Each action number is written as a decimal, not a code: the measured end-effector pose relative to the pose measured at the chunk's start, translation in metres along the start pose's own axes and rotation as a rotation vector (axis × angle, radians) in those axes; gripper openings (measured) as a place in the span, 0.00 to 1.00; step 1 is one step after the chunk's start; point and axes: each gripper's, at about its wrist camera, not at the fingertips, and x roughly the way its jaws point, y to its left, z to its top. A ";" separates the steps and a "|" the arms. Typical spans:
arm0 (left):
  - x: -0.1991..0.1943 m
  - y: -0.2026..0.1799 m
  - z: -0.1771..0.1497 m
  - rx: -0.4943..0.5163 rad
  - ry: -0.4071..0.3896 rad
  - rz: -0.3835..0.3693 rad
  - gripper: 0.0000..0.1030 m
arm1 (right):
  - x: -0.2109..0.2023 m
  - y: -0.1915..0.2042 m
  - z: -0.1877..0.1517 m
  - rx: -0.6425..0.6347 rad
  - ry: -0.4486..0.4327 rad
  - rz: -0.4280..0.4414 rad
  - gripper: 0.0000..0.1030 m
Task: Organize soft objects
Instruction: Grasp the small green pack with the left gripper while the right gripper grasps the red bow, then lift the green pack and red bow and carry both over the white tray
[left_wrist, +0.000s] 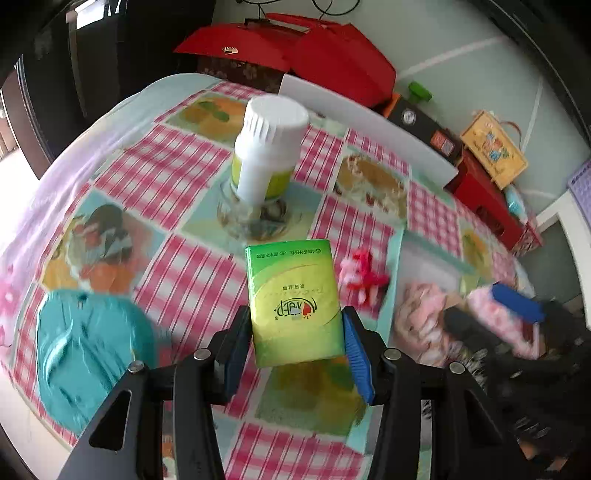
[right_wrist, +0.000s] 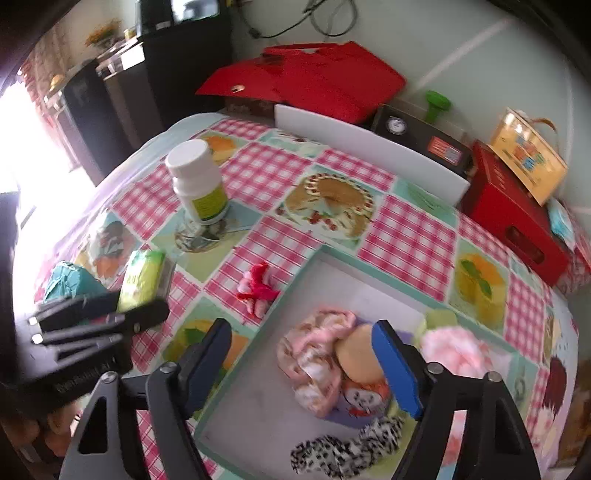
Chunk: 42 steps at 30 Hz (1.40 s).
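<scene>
My left gripper (left_wrist: 295, 350) is shut on a green tissue pack (left_wrist: 293, 302) and holds it above the checked tablecloth; it also shows in the right wrist view (right_wrist: 142, 280). My right gripper (right_wrist: 303, 354) is open and empty over a shallow tray (right_wrist: 258, 417). In the tray lie a pink patterned cloth (right_wrist: 314, 354), a stuffed toy (right_wrist: 364, 373), a pink fluffy piece (right_wrist: 454, 350) and a black-and-white scrunchie (right_wrist: 347, 443). A red and pink bow (right_wrist: 256, 288) lies on the table left of the tray, also in the left wrist view (left_wrist: 362, 275).
A white pill bottle (right_wrist: 199, 181) stands on a glass coaster at the back left. A crumpled teal thing (left_wrist: 85, 350) lies at the left. A white board (right_wrist: 365, 147), red bags (right_wrist: 314, 77) and red boxes (right_wrist: 517, 218) line the far edge.
</scene>
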 end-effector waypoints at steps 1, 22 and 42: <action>0.000 0.002 0.005 -0.014 -0.001 -0.007 0.49 | 0.003 0.003 0.003 -0.016 0.005 -0.001 0.73; 0.022 0.031 0.044 -0.074 -0.015 0.186 0.49 | 0.081 0.045 0.028 -0.141 0.124 0.050 0.49; 0.014 0.046 0.043 -0.114 -0.032 0.175 0.49 | 0.128 0.048 0.039 -0.105 0.176 0.065 0.41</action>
